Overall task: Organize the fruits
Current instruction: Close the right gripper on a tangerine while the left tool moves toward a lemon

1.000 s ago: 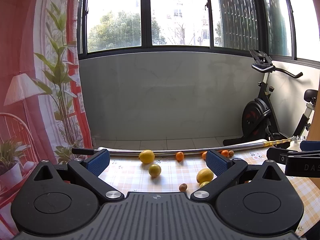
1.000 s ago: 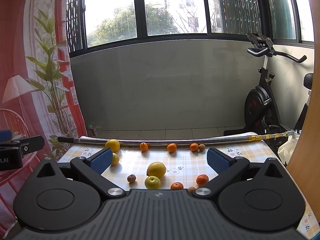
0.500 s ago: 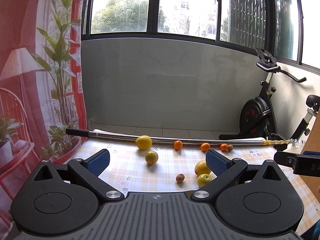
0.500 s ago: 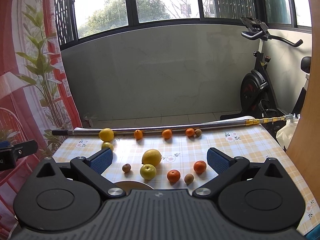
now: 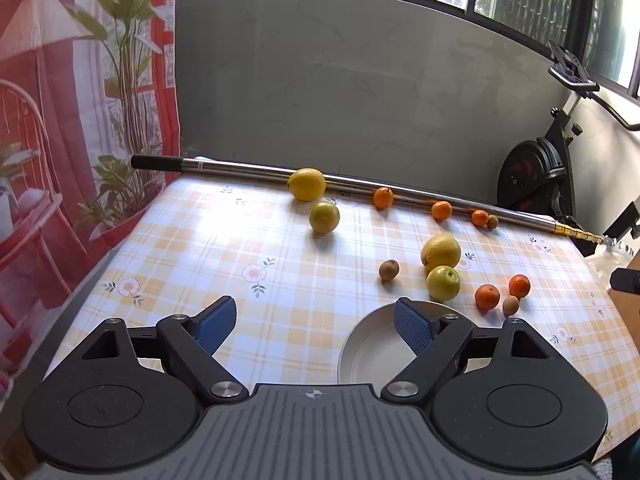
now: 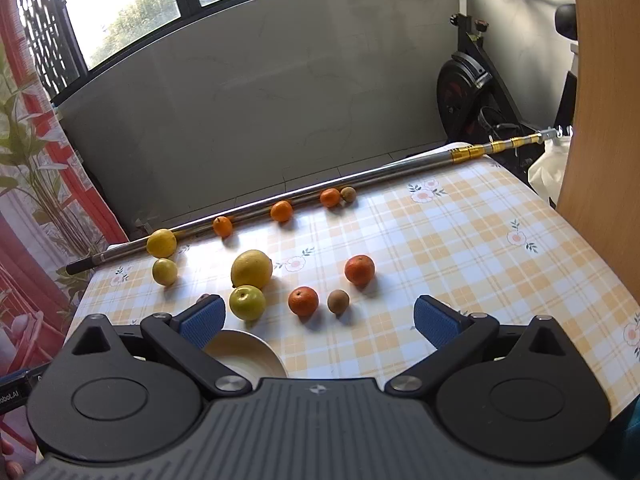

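Note:
Several fruits lie loose on a yellow checked tablecloth (image 5: pixel 200 264). Near the middle are a large lemon (image 5: pixel 440 251), a green apple (image 5: pixel 443 282), a kiwi (image 5: pixel 389 269) and two tangerines (image 5: pixel 487 296). A second lemon (image 5: pixel 306 184) and a small yellow-green fruit (image 5: pixel 324 216) lie further back. A cream bowl (image 5: pixel 372 352) stands empty at the near edge, also in the right wrist view (image 6: pixel 244 354). My left gripper (image 5: pixel 316 324) is open above the cloth, its right finger over the bowl. My right gripper (image 6: pixel 318 320) is open, just short of a tangerine (image 6: pixel 303 300) and a kiwi (image 6: pixel 338 301).
A long metal pole (image 5: pixel 248 169) lies along the table's far edge, with small tangerines (image 5: pixel 383 197) resting against it. An exercise bike (image 5: pixel 536 168) stands behind on the right. A wooden panel (image 6: pixel 600 92) rises at the right edge. A red printed curtain (image 5: pixel 60 120) hangs on the left.
Both grippers have risen and tilted down. The table top and the bowl now show far more fully. The fruits have not moved.

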The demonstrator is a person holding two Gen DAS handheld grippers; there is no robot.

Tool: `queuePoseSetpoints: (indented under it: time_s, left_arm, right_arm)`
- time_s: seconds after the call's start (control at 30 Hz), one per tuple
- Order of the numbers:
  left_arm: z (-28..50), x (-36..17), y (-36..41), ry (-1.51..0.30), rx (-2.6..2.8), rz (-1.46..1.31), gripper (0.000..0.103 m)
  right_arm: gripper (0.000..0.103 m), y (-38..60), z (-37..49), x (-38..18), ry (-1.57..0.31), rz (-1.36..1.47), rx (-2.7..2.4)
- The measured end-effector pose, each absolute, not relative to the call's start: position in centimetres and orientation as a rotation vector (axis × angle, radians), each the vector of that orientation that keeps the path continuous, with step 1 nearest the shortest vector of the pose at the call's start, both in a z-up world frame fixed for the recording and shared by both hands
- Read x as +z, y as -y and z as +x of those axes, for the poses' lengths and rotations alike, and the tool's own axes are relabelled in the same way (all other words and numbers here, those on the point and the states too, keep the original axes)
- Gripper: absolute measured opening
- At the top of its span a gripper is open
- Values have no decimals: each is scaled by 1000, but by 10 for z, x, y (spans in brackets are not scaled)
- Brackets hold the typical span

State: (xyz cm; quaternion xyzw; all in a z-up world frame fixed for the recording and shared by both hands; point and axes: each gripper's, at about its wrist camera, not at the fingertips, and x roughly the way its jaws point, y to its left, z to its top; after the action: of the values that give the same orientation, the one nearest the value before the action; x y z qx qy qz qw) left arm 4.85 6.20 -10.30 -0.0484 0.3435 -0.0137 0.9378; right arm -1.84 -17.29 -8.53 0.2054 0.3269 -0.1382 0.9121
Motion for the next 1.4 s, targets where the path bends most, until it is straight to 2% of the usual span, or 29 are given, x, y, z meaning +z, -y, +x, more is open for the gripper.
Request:
queuePoseSetpoints:
  time_s: [0.3, 0.63, 0.8, 0.9, 1.07, 1.13, 1.4]
  left_arm:
    - [59, -119, -77, -745, 40, -180, 84]
    - [86, -87, -76, -625, 33, -114, 82]
    - [107, -77, -70, -583, 92, 4, 82]
    - [122, -79, -78, -602, 118, -14, 82]
    - [131, -89, -95, -648, 142, -101, 83]
    - [133, -94, -98, -679, 150, -112, 83]
    - [135, -104, -97, -735, 180, -1, 87]
  right_arm:
    - [103, 197, -24, -98, -607, 454, -350]
    - [101, 191, 7, -90, -545, 114, -325]
    - [98, 211, 35, -99, -539, 274, -254]
    - [97, 215, 52, -111, -538, 254, -266]
    - [88, 223, 65, -145, -569, 256, -259]
    - [81, 225, 69, -161, -605, 261, -229]
    - [59, 222, 86, -199, -657, 170, -181]
